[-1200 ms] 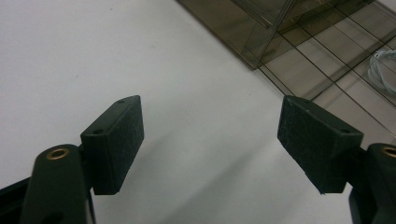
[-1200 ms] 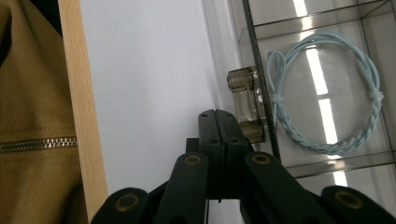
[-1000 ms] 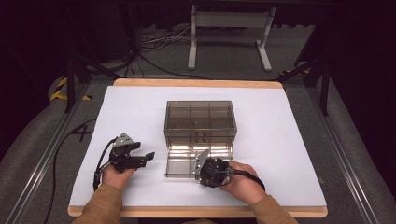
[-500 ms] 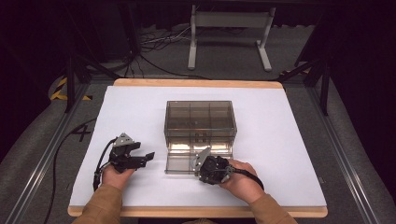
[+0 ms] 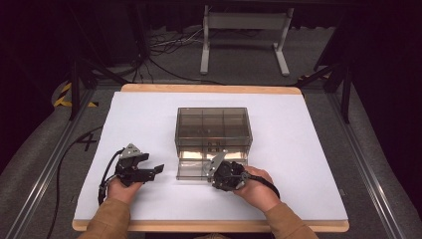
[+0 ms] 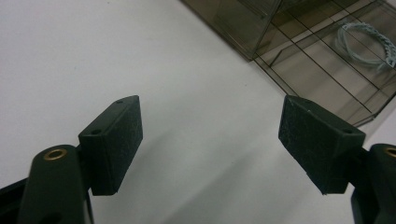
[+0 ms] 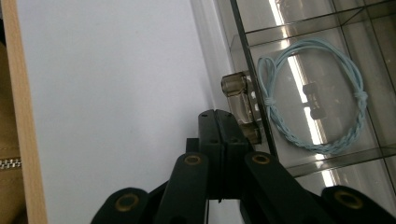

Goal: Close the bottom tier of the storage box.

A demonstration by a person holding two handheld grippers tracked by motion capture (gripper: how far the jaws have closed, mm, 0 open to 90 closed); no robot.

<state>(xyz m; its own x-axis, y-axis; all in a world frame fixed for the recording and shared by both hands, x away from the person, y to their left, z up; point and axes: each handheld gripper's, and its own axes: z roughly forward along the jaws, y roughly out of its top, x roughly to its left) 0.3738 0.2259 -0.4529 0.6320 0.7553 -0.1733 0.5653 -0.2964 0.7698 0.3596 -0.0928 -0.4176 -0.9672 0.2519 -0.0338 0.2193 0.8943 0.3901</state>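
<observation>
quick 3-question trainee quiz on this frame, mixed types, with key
1. True or false: the left hand-held gripper is open over bare white tabletop.
2. What lies in the pulled-out drawer of the smoked plastic box? A) a light blue cord loop B) a red marker C) a steel bolt
3. Fill in: the right hand-held gripper has its jaws closed beside the drawer's ____.

Key: 1 true. 2 A, the light blue cord loop. 3 handle.
</observation>
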